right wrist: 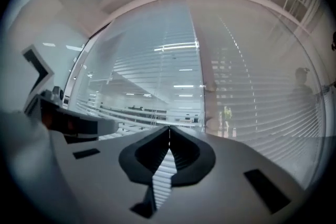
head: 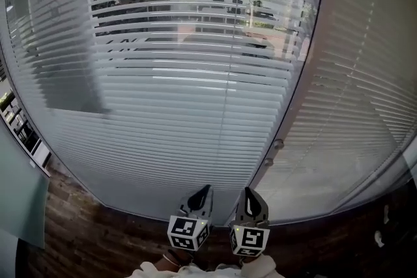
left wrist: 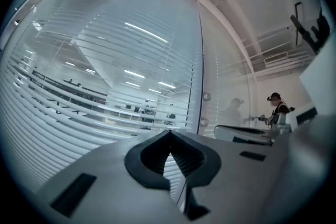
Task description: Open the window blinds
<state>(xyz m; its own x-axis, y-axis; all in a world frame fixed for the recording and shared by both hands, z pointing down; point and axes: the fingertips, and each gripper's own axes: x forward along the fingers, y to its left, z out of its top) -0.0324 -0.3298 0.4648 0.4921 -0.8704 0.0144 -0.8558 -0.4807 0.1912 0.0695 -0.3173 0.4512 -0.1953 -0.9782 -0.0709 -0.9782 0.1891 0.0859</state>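
1. Directly ahead, the window blinds [head: 195, 107] hang behind a glass wall and fill most of the head view. Their slats run level. Through the upper band an office with ceiling lights shows between them, while lower down the slats read as a pale, nearly closed sheet.
2. Right of them stands an upright frame post [head: 296, 94] with two small round knobs [head: 279, 144] beside its lower part. Past the post hangs a second blind [head: 352, 107].
3. Low in the head view, the left gripper [head: 206, 191] points at the blinds' bottom edge. Its jaws are together, with nothing between them, and its tips are clear of the glass.
4. Just beside it, the right gripper [head: 250, 193] points the same way, jaws likewise pressed together and empty.
5. Dark wooden floor [head: 85, 231] runs along the foot of the glass.
6. Off at the far right of the left gripper view stands a person [left wrist: 274, 107].
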